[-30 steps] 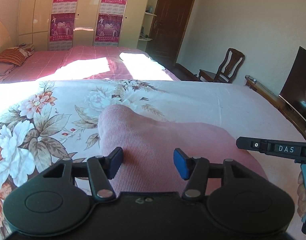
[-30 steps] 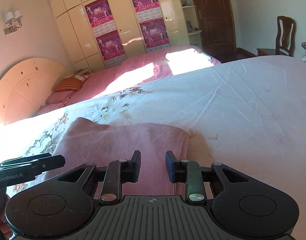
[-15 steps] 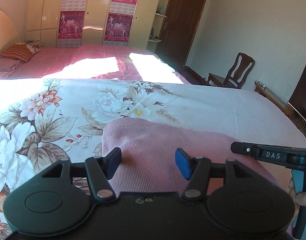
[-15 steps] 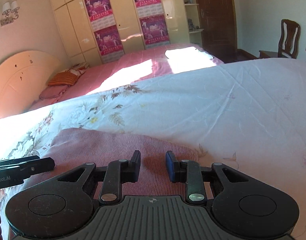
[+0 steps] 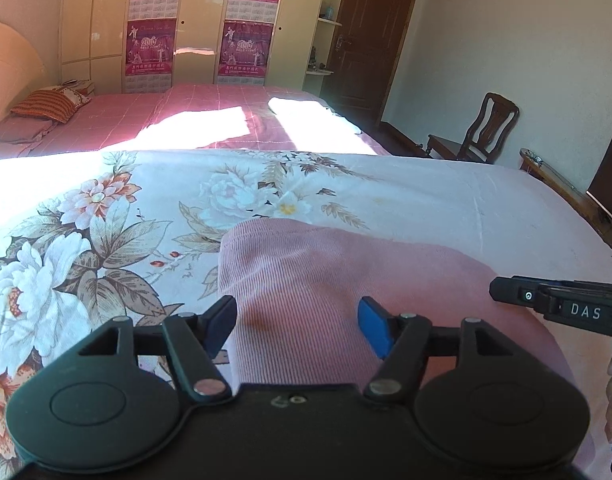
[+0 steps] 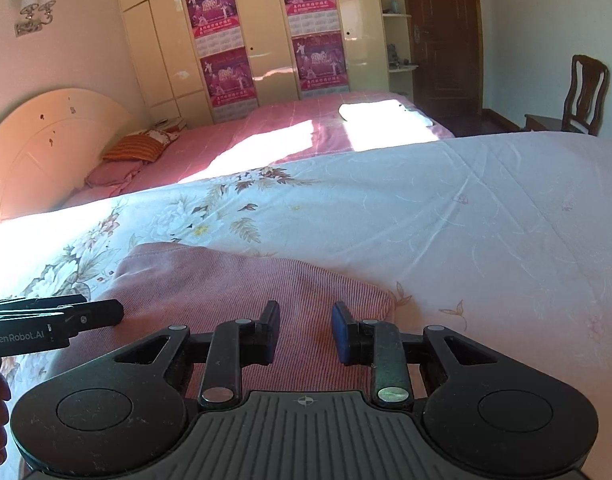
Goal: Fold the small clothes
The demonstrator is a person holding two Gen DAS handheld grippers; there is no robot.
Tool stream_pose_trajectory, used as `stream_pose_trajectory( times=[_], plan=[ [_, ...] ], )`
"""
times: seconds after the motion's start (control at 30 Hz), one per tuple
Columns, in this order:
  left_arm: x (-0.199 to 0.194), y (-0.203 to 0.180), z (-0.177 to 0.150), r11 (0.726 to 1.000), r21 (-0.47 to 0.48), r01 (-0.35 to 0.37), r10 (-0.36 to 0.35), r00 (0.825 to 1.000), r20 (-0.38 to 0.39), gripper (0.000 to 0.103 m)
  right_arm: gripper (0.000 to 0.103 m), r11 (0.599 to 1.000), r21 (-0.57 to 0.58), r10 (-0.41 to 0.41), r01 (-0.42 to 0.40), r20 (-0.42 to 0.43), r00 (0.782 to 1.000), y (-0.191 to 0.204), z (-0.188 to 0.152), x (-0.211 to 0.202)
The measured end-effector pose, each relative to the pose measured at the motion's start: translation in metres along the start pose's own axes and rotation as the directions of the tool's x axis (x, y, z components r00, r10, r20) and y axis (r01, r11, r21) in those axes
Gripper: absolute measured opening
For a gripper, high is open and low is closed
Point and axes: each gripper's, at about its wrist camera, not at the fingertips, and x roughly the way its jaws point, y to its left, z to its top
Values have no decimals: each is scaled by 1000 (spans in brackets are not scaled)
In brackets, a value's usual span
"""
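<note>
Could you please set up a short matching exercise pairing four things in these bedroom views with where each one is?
Things:
1. pink ribbed garment
2. striped orange pillow
3. wooden chair
4. purple calendar posters

Places:
A. on the cream wardrobe doors
B. spread on the floral bedsheet, below both grippers
C. on the floor by the right-hand wall, near the dark door
D. at the head of the far pink bed

Pairs: 1-B, 2-D, 3-C, 4-A

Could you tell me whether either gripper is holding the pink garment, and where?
Neither: the pink garment lies loose below both; left gripper jaws opening, right gripper jaws apart.
</note>
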Motion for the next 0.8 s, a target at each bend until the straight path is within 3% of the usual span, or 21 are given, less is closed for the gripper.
stream_pose_trajectory(
  times=[0.27,0.4,0.5,0.6,0.8],
  plan=[
    [-27,-21,-26,997,74,17,-16,1000,-26,67,29,998,-60,-21,22,2,1000,21,-24,-29],
    [-19,-23,-38,994,109,-15,19,999,-38,73,28,996,-58,-68,63,-82,994,17,-41,-14],
    [-18,-19,-39,996,82,-20,25,998,-53,76,28,997,-36,-74,72,-80,994,14,-46,-12],
    [-31,-19,-38,998,62,-19,23,998,-54,72,28,998,-24,-60,59,-55,997,22,-45,-28],
    [-63,-22,-59,999,48,9,-6,998,-62,71,28,999,-16,-51,50,-31,998,31,-64,-61]
  ],
)
